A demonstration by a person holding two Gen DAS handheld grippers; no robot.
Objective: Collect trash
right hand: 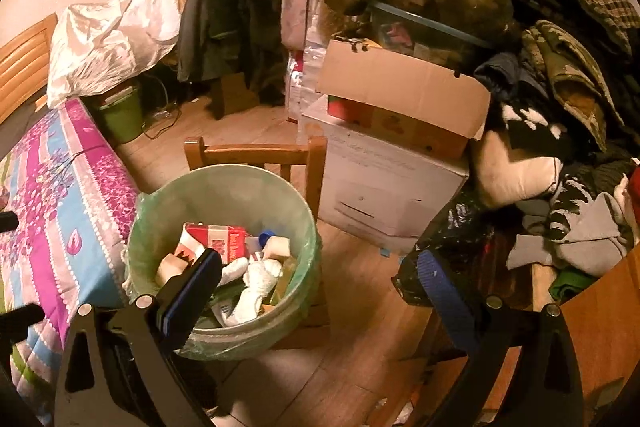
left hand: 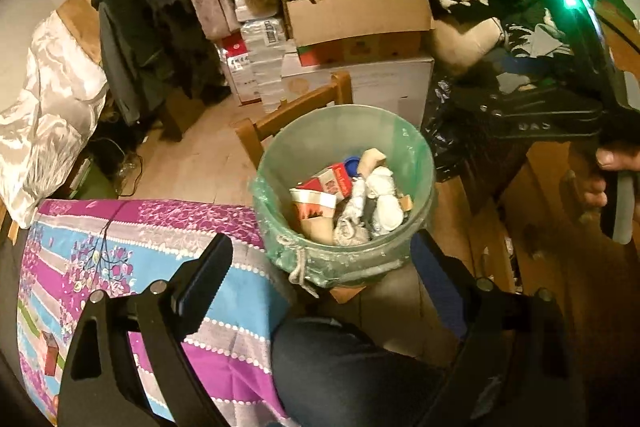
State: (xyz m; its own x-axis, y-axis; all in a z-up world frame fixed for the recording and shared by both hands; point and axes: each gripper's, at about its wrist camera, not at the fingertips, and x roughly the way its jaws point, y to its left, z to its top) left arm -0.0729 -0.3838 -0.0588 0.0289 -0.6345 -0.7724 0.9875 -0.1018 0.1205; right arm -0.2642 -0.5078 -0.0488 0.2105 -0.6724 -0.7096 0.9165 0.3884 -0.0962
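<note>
Translucent plastic-lined bin [left hand: 416, 163], glossy wooden floor [left hand: 200, 151]

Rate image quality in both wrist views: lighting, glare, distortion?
Left wrist: warm dim light, strong green LED glare at upper right, heavy fisheye bending at the edges, bin fairly sharp. Right wrist: same orange cast, no green glare, clothes pile sinks into shadow, white sheet nearly blown out, soft compression blur throughout.

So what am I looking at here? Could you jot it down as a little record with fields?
Bin: pale bucket with green liner, standing on a wooden chair
Contents: red carton, white crumpled paper, blue cap
Left gripper: open, empty
Right gripper: open, empty
Beside bin: patterned bedspread
Behind: stacked cardboard boxes
</note>
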